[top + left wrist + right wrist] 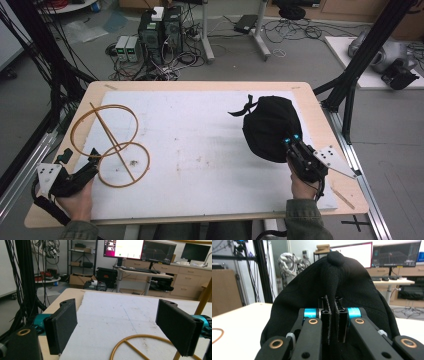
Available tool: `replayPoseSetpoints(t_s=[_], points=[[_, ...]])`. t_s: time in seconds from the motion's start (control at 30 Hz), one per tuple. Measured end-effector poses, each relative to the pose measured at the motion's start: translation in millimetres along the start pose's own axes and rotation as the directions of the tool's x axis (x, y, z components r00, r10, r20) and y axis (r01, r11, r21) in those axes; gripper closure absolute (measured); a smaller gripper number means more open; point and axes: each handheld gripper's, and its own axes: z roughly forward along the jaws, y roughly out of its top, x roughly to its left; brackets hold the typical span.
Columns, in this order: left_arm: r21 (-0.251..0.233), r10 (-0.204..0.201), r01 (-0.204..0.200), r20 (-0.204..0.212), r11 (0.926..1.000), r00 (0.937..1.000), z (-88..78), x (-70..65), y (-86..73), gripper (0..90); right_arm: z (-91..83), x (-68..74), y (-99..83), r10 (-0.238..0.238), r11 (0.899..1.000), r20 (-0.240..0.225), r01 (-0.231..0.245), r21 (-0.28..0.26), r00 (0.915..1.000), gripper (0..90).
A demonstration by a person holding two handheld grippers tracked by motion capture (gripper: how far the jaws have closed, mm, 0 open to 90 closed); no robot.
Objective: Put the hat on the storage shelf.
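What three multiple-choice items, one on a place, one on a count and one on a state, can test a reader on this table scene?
1. Where is the black cap?
A. right side of the table
B. left side
C. on the floor

2. How many rings has the gold wire stand?
A. one
B. two
C. four

3. How is the right gripper?
A. wide open
B. shut on the cap
C. shut on the stand

Answers: 1 A, the high view shows it at the right; 2 B, two rings joined by a rod; 3 B, cloth is pinched between its jaws.

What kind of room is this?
Probably a robotics lab or workshop: computer towers and tangled cables sit on the floor, big monitors stand on desks, and black metal frames surround the table.
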Motion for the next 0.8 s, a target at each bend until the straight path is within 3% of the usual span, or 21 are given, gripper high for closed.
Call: replayPoseSetpoints(t_s=[0.23,0.37,0.67,0.8], points=[[0.0,0.004,-0.004,0.002,1.0,1.0,0.1,-1.1,0.1,17.6,3.2,11.0,11.3,0.007,0.999,-0.033,-0.008,-0.044,0.9994,87.3],[-0.003,0.007,-0.007,0.006,1.0,1.0,-0.2,-3.0,0.4,17.6,13.0,19.1,19.0,0.038,0.998,-0.05,-0.041,-0.056,0.998,87.3],[0.003,0.037,-0.037,0.02,0.9993,0.9991,-2.3,-5.0,-0.3,17.7,29.6,39.4,47.4,0.032,0.996,-0.097,-0.04,-0.077,0.9948,87.2],[-0.001,0.029,-0.029,0.017,0.9996,0.9995,-2.3,-4.3,-0.1,17.6,39.6,49.0,60.3,0.029,0.996,-0.118,-0.039,-0.085,0.9926,87.2]])
